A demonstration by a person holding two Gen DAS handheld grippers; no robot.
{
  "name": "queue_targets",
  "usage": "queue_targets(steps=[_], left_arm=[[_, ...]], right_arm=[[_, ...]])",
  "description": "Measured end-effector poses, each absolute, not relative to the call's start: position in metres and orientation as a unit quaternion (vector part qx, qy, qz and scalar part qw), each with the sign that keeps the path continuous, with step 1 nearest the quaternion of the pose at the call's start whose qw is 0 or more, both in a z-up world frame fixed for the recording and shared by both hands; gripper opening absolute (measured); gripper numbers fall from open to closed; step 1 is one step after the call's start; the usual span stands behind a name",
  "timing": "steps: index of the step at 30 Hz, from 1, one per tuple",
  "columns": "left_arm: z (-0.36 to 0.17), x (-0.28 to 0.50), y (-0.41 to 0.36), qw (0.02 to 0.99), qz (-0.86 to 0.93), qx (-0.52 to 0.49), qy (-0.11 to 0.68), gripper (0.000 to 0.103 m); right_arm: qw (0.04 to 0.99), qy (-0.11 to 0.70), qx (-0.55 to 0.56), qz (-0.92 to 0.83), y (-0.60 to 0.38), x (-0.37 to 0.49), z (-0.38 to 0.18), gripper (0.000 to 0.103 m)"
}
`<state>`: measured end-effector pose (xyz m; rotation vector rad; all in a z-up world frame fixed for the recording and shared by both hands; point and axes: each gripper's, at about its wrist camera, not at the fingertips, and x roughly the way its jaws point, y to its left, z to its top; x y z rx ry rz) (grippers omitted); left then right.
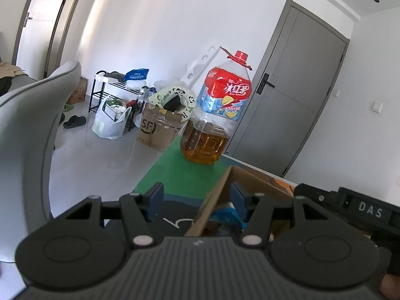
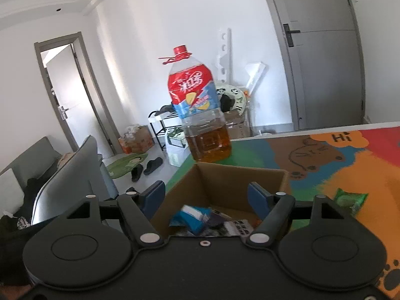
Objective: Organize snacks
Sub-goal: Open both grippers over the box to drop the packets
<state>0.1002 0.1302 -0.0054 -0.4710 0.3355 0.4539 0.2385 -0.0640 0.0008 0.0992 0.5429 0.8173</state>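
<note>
One oil jug on colourful tbl mat.

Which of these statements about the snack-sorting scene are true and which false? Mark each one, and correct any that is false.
1. The cardboard box already holds snack packets. True.
2. The oil bottle is full to the cap. False: oil fills only its lower part.
3. A green snack packet lies on the mat outside the box. True.
4. The right gripper is clamped on a blue packet. False: its jaws stand open, with the blue packet lying in the box below.
5. The oil bottle's cap is blue. False: it is red.
</note>
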Motion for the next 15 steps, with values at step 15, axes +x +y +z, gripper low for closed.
queue_targets(steps=[15], left_arm=[[-0.004,0.114,0.087,0.939,0.212,-0.209,0.173,0.089]], right_arm=[[0.890,0.273,0.049,0.362,-0.123,0.235,0.001,0.091]])
